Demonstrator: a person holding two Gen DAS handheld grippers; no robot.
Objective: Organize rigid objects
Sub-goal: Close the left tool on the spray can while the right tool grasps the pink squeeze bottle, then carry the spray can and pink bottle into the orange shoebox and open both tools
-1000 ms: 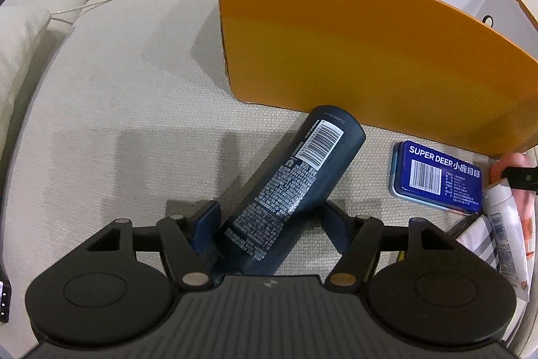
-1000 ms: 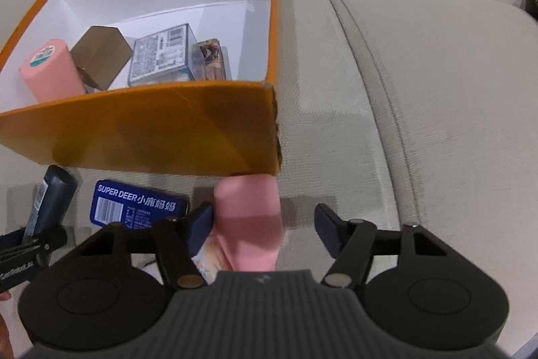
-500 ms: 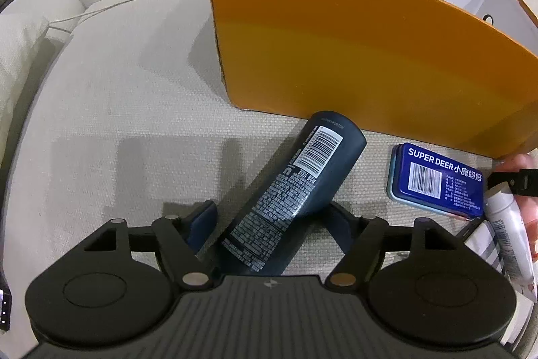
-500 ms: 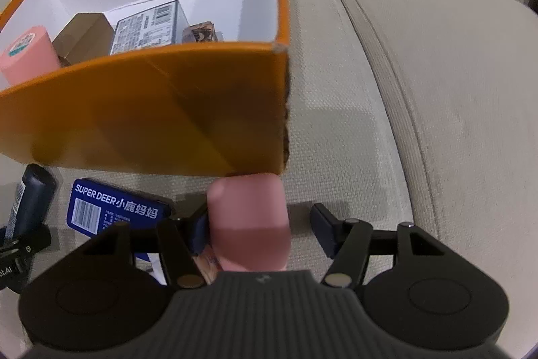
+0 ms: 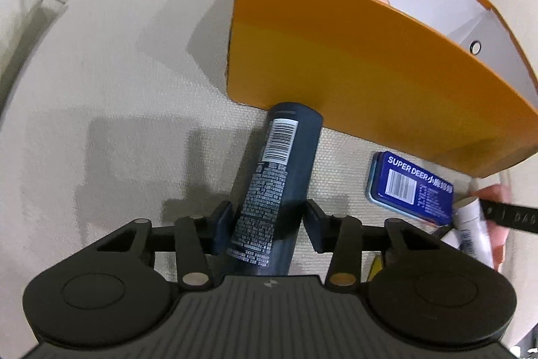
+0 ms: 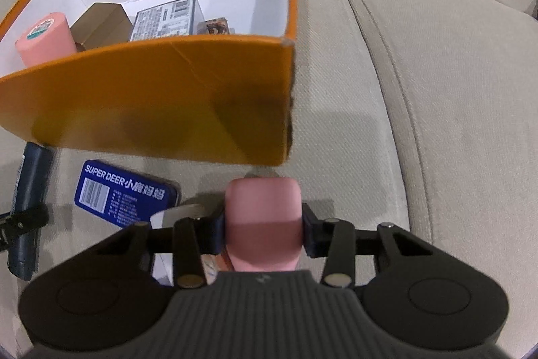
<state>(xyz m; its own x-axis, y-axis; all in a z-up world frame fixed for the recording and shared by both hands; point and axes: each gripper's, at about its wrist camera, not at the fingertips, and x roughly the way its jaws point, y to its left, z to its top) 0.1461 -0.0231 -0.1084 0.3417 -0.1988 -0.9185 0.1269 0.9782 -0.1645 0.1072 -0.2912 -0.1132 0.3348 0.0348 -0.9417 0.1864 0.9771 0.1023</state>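
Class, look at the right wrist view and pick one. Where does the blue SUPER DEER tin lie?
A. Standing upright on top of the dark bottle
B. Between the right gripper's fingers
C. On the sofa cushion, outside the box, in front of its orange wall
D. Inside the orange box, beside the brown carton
C: the blue SUPER DEER tin lies flat on the sofa cushion, in front of the orange box and outside it.

Matt orange cardboard box point(image 6: 161, 110) on woven cloth cushion point(image 6: 454, 110)

the orange box point(image 6: 151, 110) front wall hides the lower parts of its contents.
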